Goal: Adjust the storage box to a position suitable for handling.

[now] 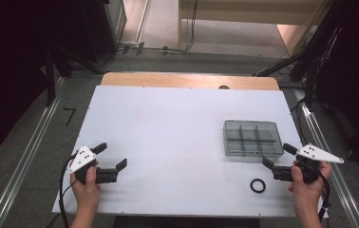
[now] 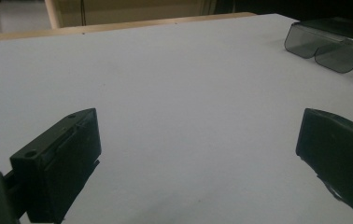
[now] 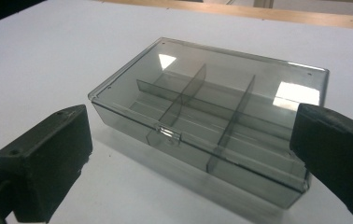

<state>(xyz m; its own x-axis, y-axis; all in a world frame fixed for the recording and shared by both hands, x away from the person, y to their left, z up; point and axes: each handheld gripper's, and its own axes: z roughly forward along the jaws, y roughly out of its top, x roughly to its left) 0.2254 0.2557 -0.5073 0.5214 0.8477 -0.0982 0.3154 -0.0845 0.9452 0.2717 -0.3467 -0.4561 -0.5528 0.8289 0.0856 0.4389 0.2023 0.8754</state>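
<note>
- The clear grey box [image 1: 252, 137] lies flat on the right half of the white bench [image 1: 168, 137], with its long axis running left to right across the bench in the high view.
- In the right tool view its lid is down, and the small front latch [image 3: 169, 132] faces that tool.
- The box sits near the bench's right edge, a little back from the front edge; wide bare surface stretches to its left and behind it.
- Thin walls divide the inside of the box into six compartments, three along the length and two across; nothing is seen in any of them.
- A small black ring [image 1: 258, 185] lies flat on the bench just in front of the box, near the front edge.
- The right tool [image 1: 276, 159] points at the box from just beside its front right corner, jaws spread wide and holding nothing.
- The left tool [image 1: 111, 156] hovers over the front left of the bench, well apart from the box, jaws likewise wide and holding nothing.
</note>
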